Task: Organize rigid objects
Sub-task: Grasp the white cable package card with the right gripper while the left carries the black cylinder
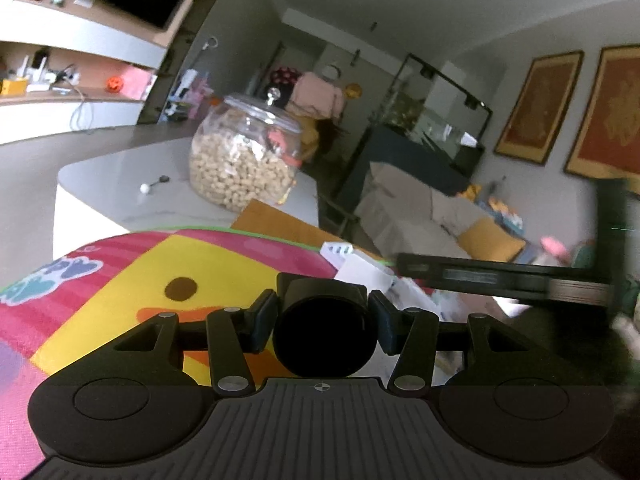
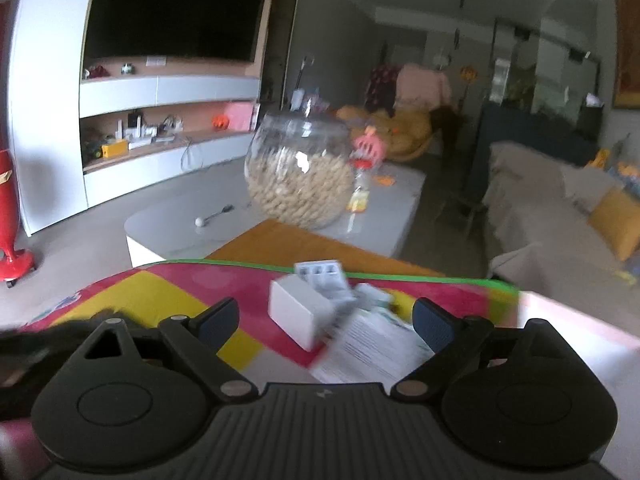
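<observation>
Clamping a matte black cylinder (image 1: 326, 336) over the colourful mat (image 1: 120, 280), the left gripper (image 1: 325, 322) presses both pads; the right gripper (image 2: 326, 326) gapes empty before a boxy white carton (image 2: 300, 312) near the mat's far edge.

Desk (image 2: 168, 292) covered by a pink-yellow mat (image 2: 224, 280) with green edge. On it: white box (image 2: 298, 314), touching printed leaflets (image 2: 372, 348) at its right. Low grey table (image 2: 400, 200) behind carries a glass jar (image 2: 300, 176), a spoon (image 2: 214, 214).
</observation>
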A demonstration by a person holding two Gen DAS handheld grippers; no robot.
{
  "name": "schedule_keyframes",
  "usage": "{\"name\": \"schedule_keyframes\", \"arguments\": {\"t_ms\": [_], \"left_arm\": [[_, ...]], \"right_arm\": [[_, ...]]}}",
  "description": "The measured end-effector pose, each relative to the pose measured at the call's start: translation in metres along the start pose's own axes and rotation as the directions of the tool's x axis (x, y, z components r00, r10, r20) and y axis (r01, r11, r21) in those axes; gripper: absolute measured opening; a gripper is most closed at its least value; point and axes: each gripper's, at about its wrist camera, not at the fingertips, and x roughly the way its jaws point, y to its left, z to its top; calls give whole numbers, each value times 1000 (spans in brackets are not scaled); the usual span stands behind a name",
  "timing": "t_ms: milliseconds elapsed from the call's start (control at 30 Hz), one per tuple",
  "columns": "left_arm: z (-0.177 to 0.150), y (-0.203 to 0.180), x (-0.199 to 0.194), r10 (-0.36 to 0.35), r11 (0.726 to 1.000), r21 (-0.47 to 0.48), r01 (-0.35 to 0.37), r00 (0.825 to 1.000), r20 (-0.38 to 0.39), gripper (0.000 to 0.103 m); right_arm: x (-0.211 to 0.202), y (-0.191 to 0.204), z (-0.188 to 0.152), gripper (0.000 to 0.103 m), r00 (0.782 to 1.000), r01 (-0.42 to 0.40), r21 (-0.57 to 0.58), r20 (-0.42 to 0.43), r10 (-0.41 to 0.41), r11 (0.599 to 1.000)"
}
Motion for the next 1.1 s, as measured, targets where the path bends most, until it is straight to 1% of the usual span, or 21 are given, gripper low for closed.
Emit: {"name": "schedule_keyframes", "arguments": {"t_ms": [33, 100, 167, 233, 300, 333, 367, 433, 500, 600, 700, 767, 800, 833, 867, 900, 933, 967, 1000, 1033, 1100], "left_arm": [[0, 1, -1, -4, 1000, -5, 4, 1000, 6, 55], [1, 3, 0, -15, 1000, -18, 15, 1000, 4, 55], [0, 5, 2, -22, 999, -29, 22, 1000, -9, 55], [-1, 11, 3, -26, 999, -41, 25, 999, -21, 55], [-1, 14, 1, -31, 998, -54, 30, 999, -20, 55], [-2, 15, 0, -32, 998, -58, 31, 999, -18, 55], [-2, 15, 0, -32, 998, -62, 31, 999, -16, 55], [-2, 16, 1, -33, 997, -64, 31, 999, -15, 55], [-2, 15, 1, -31, 998, -63, 30, 999, -13, 55], [-3, 16, 0, -31, 998, -62, 30, 999, -16, 55], [-3, 15, 2, -29, 998, -58, 28, 999, -26, 55], [-3, 15, 3, -28, 998, -58, 26, 999, -29, 55], [-3, 15, 4, -26, 998, -57, 24, 999, -31, 55], [-3, 15, 4, -25, 998, -57, 23, 999, -33, 55], [-3, 14, 5, -23, 998, -56, 21, 999, -35, 55], [-3, 14, 5, -21, 998, -55, 19, 999, -36, 55], [-3, 14, 5, -19, 998, -54, 17, 999, -37, 55], [-4, 14, 6, -18, 998, -53, 16, 999, -38, 55], [-4, 14, 5, -17, 999, -51, 15, 999, -39, 55], [-4, 14, 6, -17, 999, -51, 15, 999, -40, 55], [-4, 14, 6, -17, 999, -51, 14, 999, -43, 55]], "right_arm": [[19, 4, 3, 92, 1000, -3, -1, -18, 3, 1000], [43, 12, 6, 89, 999, 14, 4, -44, -14, 1000], [71, 11, 9, 81, 995, 32, 28, -93, -30, 999], [85, 8, 10, 76, 992, 36, 62, -126, -28, 997], [84, 3, 9, 56, 990, 20, 85, -142, -8, 996], [82, 3, 8, 39, 989, 11, 79, -150, 1, 997], [76, 5, 7, 27, 986, -3, 62, -163, 13, 998], [67, 4, 6, 23, 979, -30, 46, -198, 39, 998], [46, 4, 0, 23, 977, -58, 45, -200, 66, 997], [15, 3, -11, 22, 968, -106, 38, -223, 112, 994], [-20, 4, -25, 22, 956, -166, 22, -242, 166, 986], [-42, 5, -34, 23, 943, -216, -13, -264, 205, 976], [-51, 3, -36, 25, 941, -231, -28, -261, 216, 972], [-60, 2, -37, 32, 944, -236, -41, -247, 219, 971], [-67, 0, -36, 43, 955, -215, -52, -222, 199, 975], [-70, -3, -33, 48, 966, -183, -56, -194, 169, 982], [-70, -6, -29, 57, 976, -148, -54, -171, 137, 987], [-67, -10, -25, 60, 982, -113, -40, -158, 105, 993], [-59, -15, -20, 60, 983, -91, -12, -160, 88, 996], [-52, -20, -16, 63, 980, -90, 22, -174, 92, 996], [-28, -33, -10, 64, 960, -115, 132, -240, 144, 985]]}}
